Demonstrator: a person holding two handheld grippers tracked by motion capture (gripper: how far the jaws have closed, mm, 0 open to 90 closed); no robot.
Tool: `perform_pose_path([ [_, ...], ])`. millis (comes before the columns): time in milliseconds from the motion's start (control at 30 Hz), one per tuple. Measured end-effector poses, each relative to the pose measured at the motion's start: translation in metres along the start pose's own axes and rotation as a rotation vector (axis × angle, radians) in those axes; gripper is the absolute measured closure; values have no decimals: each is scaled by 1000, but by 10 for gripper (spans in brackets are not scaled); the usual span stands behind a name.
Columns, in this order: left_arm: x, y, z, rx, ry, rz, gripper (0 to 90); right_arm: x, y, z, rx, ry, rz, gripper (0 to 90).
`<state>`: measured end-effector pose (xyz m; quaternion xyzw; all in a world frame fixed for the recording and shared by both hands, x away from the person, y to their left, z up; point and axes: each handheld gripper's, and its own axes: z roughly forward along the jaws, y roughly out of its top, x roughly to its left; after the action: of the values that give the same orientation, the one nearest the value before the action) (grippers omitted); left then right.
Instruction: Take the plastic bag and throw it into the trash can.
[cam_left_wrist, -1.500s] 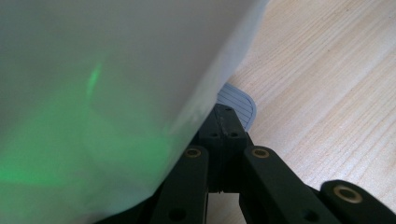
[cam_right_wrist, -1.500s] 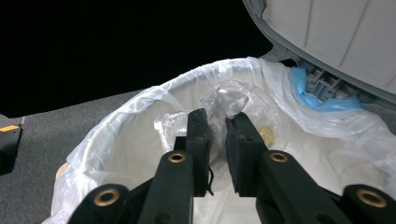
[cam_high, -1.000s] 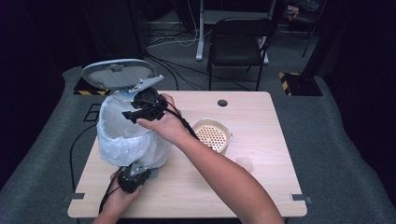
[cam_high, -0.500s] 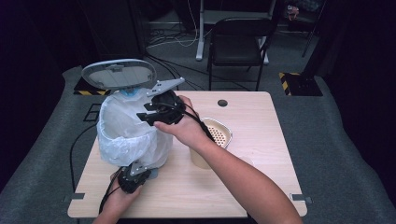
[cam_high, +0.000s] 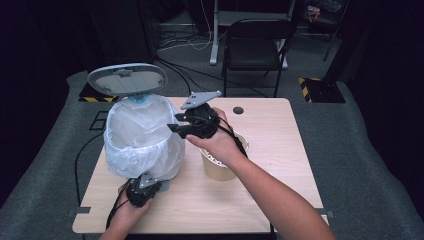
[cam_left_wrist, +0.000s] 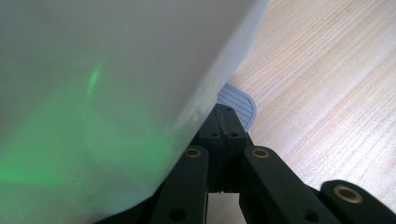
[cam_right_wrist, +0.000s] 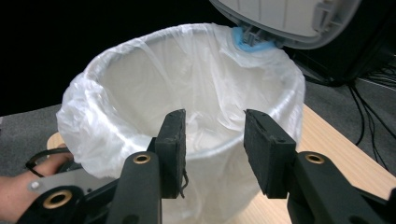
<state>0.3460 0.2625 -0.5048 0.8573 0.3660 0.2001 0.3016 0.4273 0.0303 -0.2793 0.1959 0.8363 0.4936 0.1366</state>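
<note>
A bin lined with a white plastic bag stands at the table's left, its grey lid tipped up at the back. My left gripper is low at the bin's foot, its jaws shut, their tips at the ribbed grey pedal. My right gripper hovers beside the bin's right rim and points at it. In the right gripper view its jaws stand apart before the open bag, below the lid. They have just been closing a little, with nothing between them.
A tan paper bowl stands on the wooden table, under my right wrist. A small round hole sits near the table's far edge. Cables trail off the table's left side. A black chair stands beyond the table.
My right gripper has drawn back to the right, from over the bin's mouth to beside its rim above the bowl. The left gripper and the raised lid have stayed put.
</note>
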Motion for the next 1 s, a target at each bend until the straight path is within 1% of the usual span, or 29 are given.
perform_pose_path([
  [100, 0, 0, 0, 0, 0, 0, 900, -3, -9, -6, -9, -4, 20, 591],
  [267, 0, 0, 0, -1, 1, 0, 900, -6, -26, -15, -11, -23, 34, 597],
  [367, 0, 0, 0, -1, 1, -1, 900, -8, -36, -21, -8, -49, 26, 606],
  [467, 0, 0, 0, -2, 0, 1, 900, -9, -45, -25, 0, -61, 30, 611],
  [567, 0, 0, 0, -1, -1, 3, 900, -11, -54, -29, 1, -71, 29, 614],
  [700, 0, 0, 0, -1, -2, 4, 900, -11, -67, -33, 3, -90, 45, 620],
  [767, 0, 0, 0, 1, -6, 6, 900, -11, -73, -35, 13, -100, 46, 622],
  [800, 0, 0, 0, -1, -6, 5, 900, -11, -76, -36, 16, -99, 47, 623],
  [833, 0, 0, 0, -1, -6, 6, 900, -11, -79, -37, 15, -104, 59, 623],
  [867, 0, 0, 0, -1, -6, 4, 900, -11, -82, -37, 17, -104, 56, 623],
  [900, 0, 0, 0, 0, -6, 4, 900, -11, -85, -38, 24, -107, 68, 624],
  [933, 0, 0, 0, -1, -5, 4, 900, -12, -87, -38, 20, -108, 63, 626],
  [967, 0, 0, 0, 0, -5, 4, 900, -11, -89, -38, 24, -110, 71, 626],
  [1000, 0, 0, 0, 0, -5, 4, 900, -11, -90, -38, 23, -110, 69, 626],
])
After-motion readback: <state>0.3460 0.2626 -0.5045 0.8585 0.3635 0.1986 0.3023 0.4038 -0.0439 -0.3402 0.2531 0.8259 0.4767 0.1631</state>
